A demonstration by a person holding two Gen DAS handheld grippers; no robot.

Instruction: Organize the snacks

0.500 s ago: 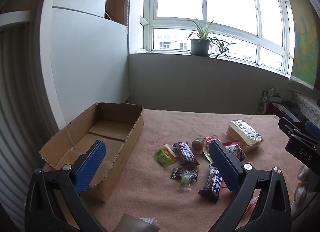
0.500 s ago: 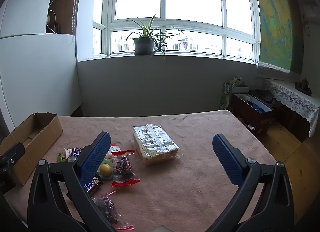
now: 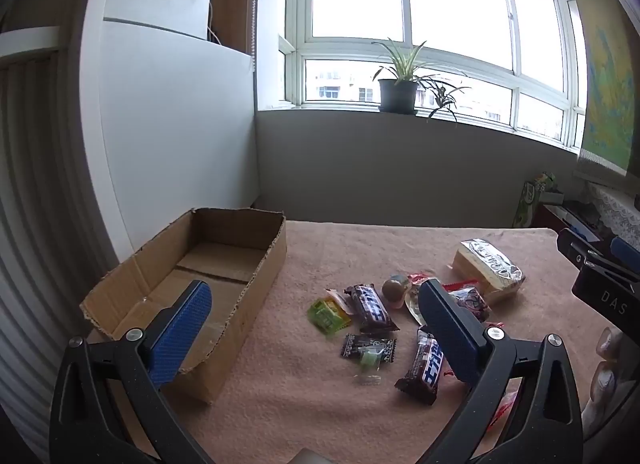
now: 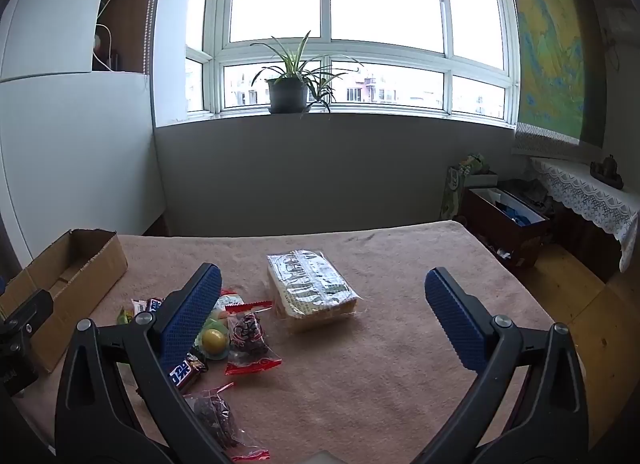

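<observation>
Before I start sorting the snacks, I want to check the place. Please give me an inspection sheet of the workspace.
Surface: table under pinkish cloth.
Job's things: empty cardboard box at left; loose snacks in the middle; wrapped sandwich pack apart from them.
Clutter: nothing seen.
Grippers: left hand-held gripper and right hand-held gripper open, holding nothing.
Cables: white cord on the shelf.
Surroundings: potted plant on the windowsill, wall map.

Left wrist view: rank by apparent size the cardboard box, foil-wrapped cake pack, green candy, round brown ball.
1. cardboard box, by far the largest.
2. foil-wrapped cake pack.
3. green candy and round brown ball: too close in apparent size to rank, and the ball is partly overlapped by wrappers.
</observation>
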